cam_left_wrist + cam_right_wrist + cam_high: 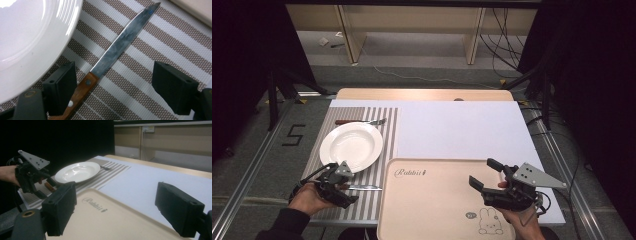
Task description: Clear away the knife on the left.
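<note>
Left gripper (pixel 113 82) gapes wide around the knife (pixel 117 47), blade toward 1 o'clock; right gripper (pixel 125 207) wide open, empty.

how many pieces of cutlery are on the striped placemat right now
2. A fork lies beyond the plate, at the mat's far end. A knife lies on the plate's near side, between the open left gripper jaws.
</note>
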`<state>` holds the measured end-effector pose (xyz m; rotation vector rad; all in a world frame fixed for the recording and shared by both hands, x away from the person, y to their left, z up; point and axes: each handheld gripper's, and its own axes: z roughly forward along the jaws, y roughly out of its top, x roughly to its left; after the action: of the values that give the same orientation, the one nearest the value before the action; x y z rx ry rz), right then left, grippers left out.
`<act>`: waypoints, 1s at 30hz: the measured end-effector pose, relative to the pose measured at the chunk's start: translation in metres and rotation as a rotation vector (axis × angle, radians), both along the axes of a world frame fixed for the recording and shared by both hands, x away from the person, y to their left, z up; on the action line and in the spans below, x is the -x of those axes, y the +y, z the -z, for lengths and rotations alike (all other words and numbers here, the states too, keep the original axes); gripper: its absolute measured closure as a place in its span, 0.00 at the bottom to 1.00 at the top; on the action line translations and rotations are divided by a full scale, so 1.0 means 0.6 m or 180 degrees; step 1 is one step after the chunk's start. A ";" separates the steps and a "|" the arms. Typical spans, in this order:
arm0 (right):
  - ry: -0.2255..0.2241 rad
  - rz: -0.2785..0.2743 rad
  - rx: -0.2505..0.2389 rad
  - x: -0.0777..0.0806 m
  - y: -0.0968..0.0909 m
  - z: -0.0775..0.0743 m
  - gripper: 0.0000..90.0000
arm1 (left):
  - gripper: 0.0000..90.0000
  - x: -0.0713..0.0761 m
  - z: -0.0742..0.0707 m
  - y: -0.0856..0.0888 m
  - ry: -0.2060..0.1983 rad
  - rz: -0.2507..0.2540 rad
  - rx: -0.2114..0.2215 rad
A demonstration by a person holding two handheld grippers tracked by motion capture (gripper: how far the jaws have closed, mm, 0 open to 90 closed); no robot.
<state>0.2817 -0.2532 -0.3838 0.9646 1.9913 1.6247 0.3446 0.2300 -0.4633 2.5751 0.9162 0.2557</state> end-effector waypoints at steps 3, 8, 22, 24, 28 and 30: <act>-0.0007 -0.0005 -0.0003 0.000 0.000 0.000 0.21 | 0.23 -0.003 0.004 0.005 0.0002 -0.0032 -0.0050; -0.0007 -0.0012 -0.0001 0.000 0.001 0.000 0.21 | 0.23 -0.010 0.010 0.015 0.0053 -0.0107 -0.0101; 0.0005 -0.0032 -0.0003 0.000 0.002 0.000 0.21 | 0.38 -0.025 0.010 0.031 0.0309 -0.0304 -0.0052; 0.0012 -0.0032 -0.0001 -0.001 0.002 0.000 0.21 | 0.45 -0.026 0.006 0.031 0.0355 -0.0285 -0.0113; 0.0013 -0.0028 -0.0005 -0.001 0.003 0.001 0.21 | 0.53 -0.032 0.002 0.033 0.0441 -0.0305 -0.0217; 0.0018 -0.0028 -0.0008 -0.002 0.003 0.001 0.21 | 0.57 -0.033 0.001 0.031 0.0479 -0.0290 -0.0264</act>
<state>0.2827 -0.2513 -0.3843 0.9637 2.0003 1.6314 0.3647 0.2484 -0.4636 2.6612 1.1004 0.1291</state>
